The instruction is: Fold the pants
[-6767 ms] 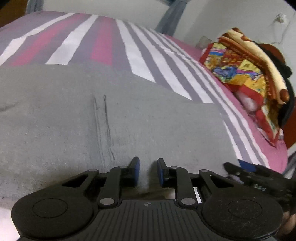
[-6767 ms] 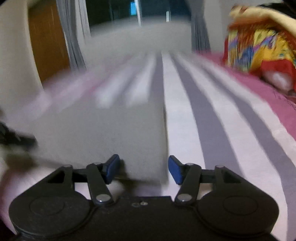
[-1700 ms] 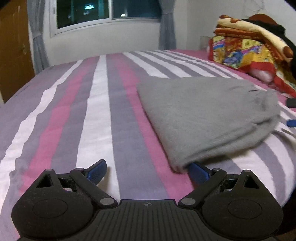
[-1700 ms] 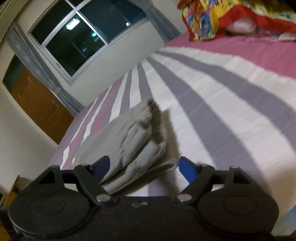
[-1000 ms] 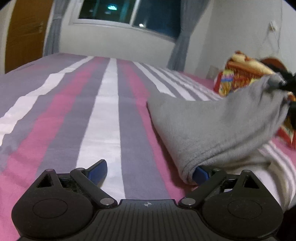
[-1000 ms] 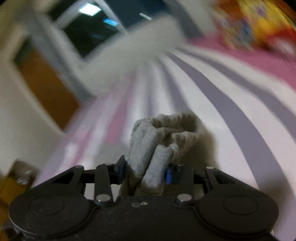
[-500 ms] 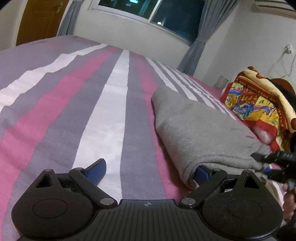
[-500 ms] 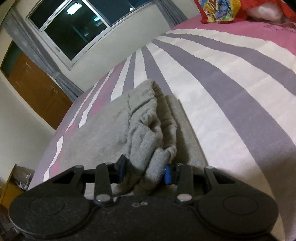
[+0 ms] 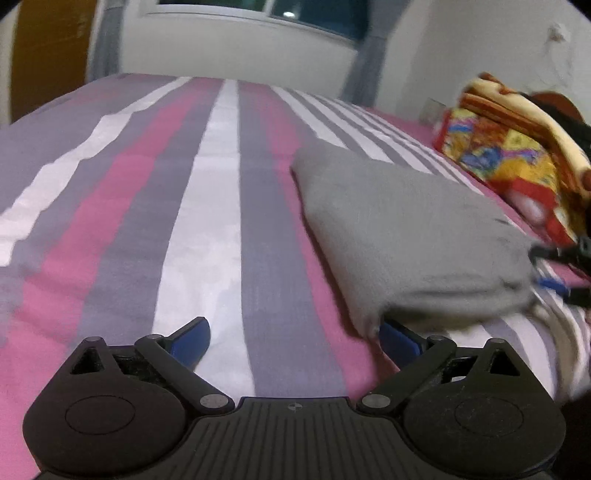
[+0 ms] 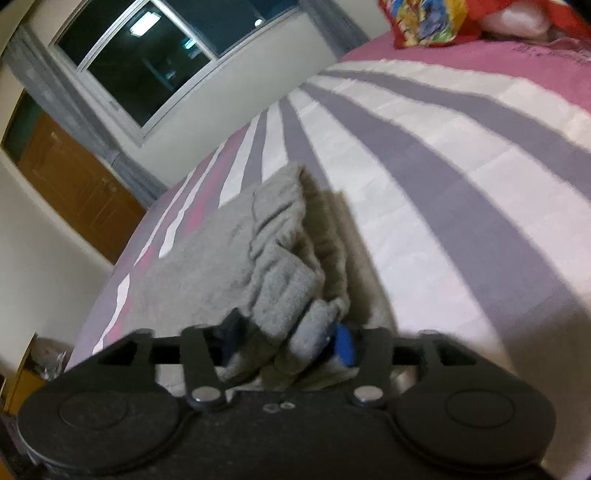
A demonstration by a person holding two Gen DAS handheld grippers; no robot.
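— So where did the pants (image 9: 406, 236) lie?
— Folded on the striped bed (image 9: 207, 206), wide bare room left of them.
— Grippers?
— Left gripper (image 9: 295, 338) gaped, one finger under the near edge; right gripper (image 10: 288, 338) was opening around the bunched edge.

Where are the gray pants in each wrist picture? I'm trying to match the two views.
Left wrist: gray pants lie right of centre on the striped bed.
Right wrist: pants sit low, left of centre, bunched between the opening jaws.
Shared landmark: colourful blanket.

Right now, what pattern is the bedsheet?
Bedsheet: pink, grey and white stripes; clearest in the left wrist view.
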